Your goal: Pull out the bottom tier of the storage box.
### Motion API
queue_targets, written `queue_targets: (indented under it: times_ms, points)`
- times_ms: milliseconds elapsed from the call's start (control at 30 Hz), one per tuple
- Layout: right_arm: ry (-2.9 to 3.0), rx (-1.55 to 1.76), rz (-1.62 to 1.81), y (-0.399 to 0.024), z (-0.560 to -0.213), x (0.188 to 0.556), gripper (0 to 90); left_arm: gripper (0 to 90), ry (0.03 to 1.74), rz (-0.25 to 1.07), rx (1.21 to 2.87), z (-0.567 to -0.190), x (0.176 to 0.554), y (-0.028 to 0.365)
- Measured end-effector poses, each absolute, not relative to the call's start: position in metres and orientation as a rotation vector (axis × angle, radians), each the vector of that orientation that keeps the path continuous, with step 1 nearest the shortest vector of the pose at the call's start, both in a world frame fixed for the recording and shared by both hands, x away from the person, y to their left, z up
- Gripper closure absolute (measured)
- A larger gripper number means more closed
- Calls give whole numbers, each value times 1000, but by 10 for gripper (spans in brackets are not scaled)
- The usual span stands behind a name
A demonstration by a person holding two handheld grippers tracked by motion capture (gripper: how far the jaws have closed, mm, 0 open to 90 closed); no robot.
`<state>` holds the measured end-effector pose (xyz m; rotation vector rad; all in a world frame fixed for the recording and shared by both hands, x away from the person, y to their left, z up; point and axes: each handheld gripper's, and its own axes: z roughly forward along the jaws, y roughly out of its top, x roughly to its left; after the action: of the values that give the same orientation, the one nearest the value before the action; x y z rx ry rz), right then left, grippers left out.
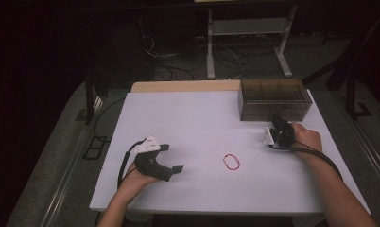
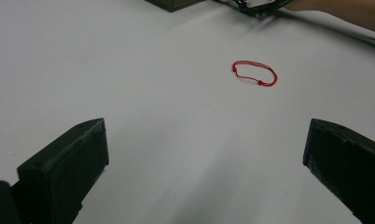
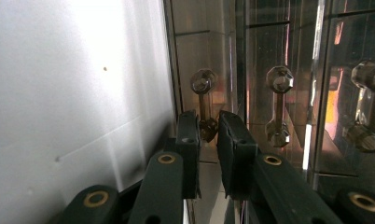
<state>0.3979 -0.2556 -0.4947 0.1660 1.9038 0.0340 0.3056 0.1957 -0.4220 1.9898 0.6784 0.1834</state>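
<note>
right gripper on a drawer handle, left gripper idle
high view: right gripper meets the smoky clear acrylic drawer box at the white table's far right; thin red string loop lies mid-table. left gripper view: left gripper spread wide, empty, loop ahead. right gripper view: jaws narrow, clamping a faceted clear drawer handle.

no readable text, labels, brands, numbers or signs
</note>
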Motion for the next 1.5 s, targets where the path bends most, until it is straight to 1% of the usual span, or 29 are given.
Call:
queue_targets:
  times_ms: [533,1500]
  points:
    - [1905,149,21,-254,-493,393,789,0,676,184,1989,-422,305,196]
    - [1929,105,22,-255,-489,370,788,0,667,188,1986,-420,305,196]
